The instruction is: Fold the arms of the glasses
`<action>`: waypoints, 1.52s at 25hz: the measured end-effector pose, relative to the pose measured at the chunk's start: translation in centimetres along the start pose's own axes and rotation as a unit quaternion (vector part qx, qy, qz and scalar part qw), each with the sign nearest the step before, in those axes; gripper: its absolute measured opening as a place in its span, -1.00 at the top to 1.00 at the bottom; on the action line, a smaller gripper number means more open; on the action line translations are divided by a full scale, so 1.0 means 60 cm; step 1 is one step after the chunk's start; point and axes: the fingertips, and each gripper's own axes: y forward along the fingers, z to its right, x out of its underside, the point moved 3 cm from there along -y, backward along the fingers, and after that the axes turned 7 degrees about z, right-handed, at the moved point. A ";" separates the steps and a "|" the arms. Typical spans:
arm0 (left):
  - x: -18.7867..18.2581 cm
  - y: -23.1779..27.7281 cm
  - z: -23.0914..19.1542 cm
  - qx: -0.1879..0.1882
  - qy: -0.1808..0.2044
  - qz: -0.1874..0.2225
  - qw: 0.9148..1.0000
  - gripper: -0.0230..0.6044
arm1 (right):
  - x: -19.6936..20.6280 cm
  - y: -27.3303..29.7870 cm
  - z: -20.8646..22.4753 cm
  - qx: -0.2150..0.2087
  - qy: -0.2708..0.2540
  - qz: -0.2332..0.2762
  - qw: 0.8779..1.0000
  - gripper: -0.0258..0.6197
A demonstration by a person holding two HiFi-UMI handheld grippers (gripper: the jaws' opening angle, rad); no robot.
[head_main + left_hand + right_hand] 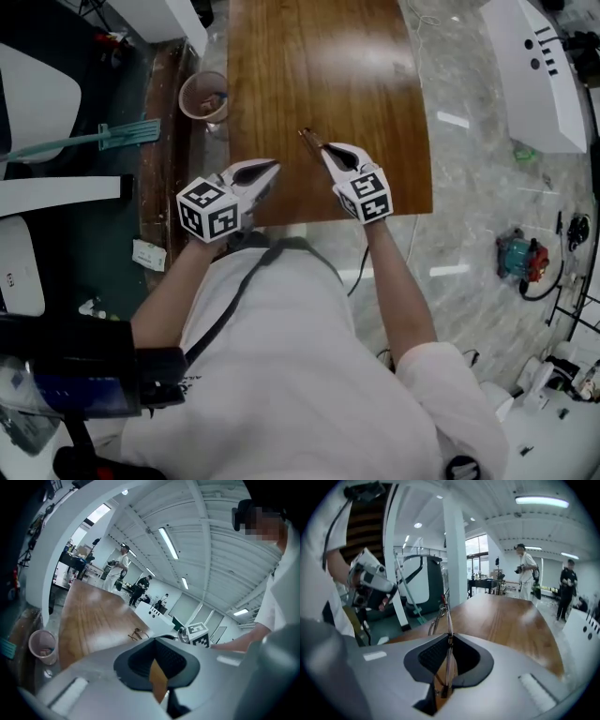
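Right claw [330, 153] clamps the glasses [310, 140] — they jut toward eleven o'clock; left claw [270, 171], at eight o'clock, is pressed together.

We hold both grippers out in front of us, our bare left forearm [167, 298] and right forearm [398, 281] angled in toward each other. Our left gripper [265, 170] points ahead and slightly down. Its fingers [136, 660] are pressed together with nothing between them, and its marker cube [211, 208] faces back at us. Our right gripper [325, 150] is near it but apart from it and tips down more steeply. Its fingers [426, 660] are clamped on the thin frame of the glasses [446, 616], which stick out past the fingertips.
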 end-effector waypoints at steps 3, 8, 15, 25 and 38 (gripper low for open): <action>0.006 -0.010 -0.022 -0.032 -0.007 0.003 0.999 0.91 | 0.026 0.028 0.015 0.002 -0.076 -0.045 0.996 0.81; 0.016 -0.015 -0.048 -0.062 -0.006 0.000 0.998 0.91 | 0.062 0.069 0.034 -0.006 -0.171 -0.082 0.982 0.81; 0.019 -0.038 -0.079 -0.110 -0.016 0.009 0.994 0.91 | 0.098 0.132 0.044 -0.040 -0.346 -0.119 0.930 0.80; 0.027 -0.074 -0.101 -0.157 -0.028 0.023 0.987 0.91 | 0.090 0.192 0.043 -0.050 -0.428 -0.082 0.899 0.80; 0.023 -0.100 -0.102 -0.152 -0.017 0.026 0.988 0.91 | 0.109 0.192 0.030 -0.062 -0.400 -0.099 0.909 0.42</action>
